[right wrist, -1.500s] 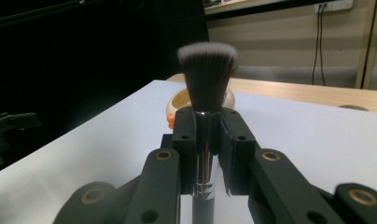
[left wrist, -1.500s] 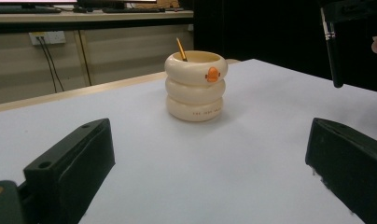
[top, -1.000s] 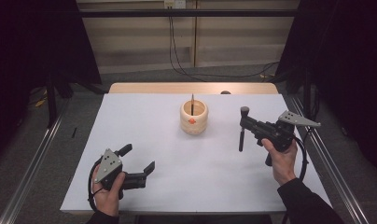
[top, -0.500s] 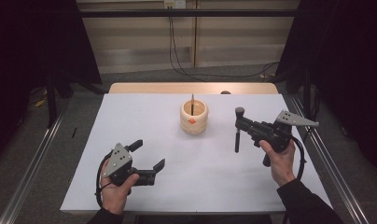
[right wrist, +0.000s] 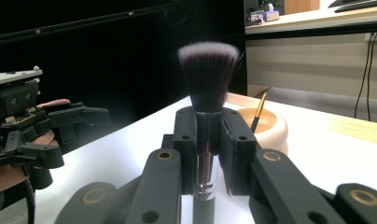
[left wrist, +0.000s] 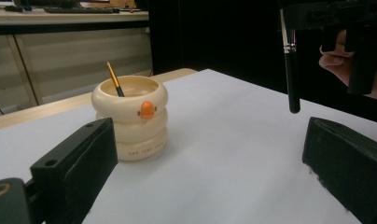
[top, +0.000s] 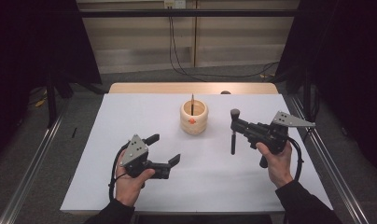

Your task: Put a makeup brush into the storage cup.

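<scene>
On the white-covered surface (top: 130, 121), the right hand-held gripper (top: 235, 125) clamps a black-handled makeup brush with a dark, white-tipped bristle head (top: 233, 133) upright, bristles up and handle end hanging clear of the surface, just to the right of a cream, ring-stacked holder with an orange duck emblem (top: 194, 116). That upright grip appears meant to let the handle drop straight into the holder, where a thin orange-handled brush (top: 192, 103) already leans against the rim. The left hand-held gripper (top: 163, 150) hovers near the front of the surface, jaws spread and empty, facing the holder, perhaps ready to steady it.
</scene>
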Available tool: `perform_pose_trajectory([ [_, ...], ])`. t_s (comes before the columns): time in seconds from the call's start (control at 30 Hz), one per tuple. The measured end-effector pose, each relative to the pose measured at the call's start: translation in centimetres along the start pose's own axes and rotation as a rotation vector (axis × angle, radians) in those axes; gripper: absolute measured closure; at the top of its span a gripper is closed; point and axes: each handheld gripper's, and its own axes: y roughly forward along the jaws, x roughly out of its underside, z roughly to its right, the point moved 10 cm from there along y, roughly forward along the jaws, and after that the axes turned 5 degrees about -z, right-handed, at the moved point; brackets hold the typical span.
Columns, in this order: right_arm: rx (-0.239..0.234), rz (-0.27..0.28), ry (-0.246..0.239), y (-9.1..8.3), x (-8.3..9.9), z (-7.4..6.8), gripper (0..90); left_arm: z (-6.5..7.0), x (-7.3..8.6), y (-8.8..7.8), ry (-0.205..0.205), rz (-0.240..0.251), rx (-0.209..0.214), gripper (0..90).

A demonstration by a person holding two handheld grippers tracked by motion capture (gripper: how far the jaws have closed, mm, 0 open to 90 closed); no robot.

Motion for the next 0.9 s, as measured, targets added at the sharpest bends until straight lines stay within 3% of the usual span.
perform_pose_trajectory([
  [0.03,-0.006,-0.001,0.001,0.1,0.0,-0.2,77.8,0.0,-0.1,0.1,0.002,-0.005,-0.017,3.0],
  [0.17,-0.023,-0.001,-0.002,0.4,0.1,-0.9,77.8,0.6,-0.3,0.8,0.008,-0.010,-0.008,4.0],
  [0.37,-0.043,-0.007,-0.008,1.0,0.4,-1.8,77.8,1.8,-0.6,1.7,-0.017,0.009,0.025,5.1],
  [0.43,-0.047,-0.009,-0.008,1.2,0.5,-2.0,77.8,1.9,-0.6,1.7,-0.010,-0.001,0.015,5.7],
  [0.5,-0.055,-0.007,-0.004,1.3,0.6,-2.2,77.7,2.3,-0.7,2.0,-0.004,0.001,0.038,6.8],
  [0.6,-0.062,-0.008,0.001,1.5,0.7,-2.4,77.7,2.5,-0.9,2.3,-0.010,-0.005,0.018,9.7],
  [0.73,-0.079,-0.008,-0.008,1.9,0.8,-3.0,77.8,3.2,-1.5,3.0,-0.009,0.005,0.048,9.8],
  [0.83,-0.093,-0.012,-0.011,2.2,0.8,-3.5,77.8,4.0,-2.1,3.6,-0.001,0.011,0.068,9.8],
  [0.9,-0.101,-0.010,-0.011,2.4,0.7,-3.9,77.7,4.5,-2.4,4.0,0.030,0.000,0.069,9.8],
])
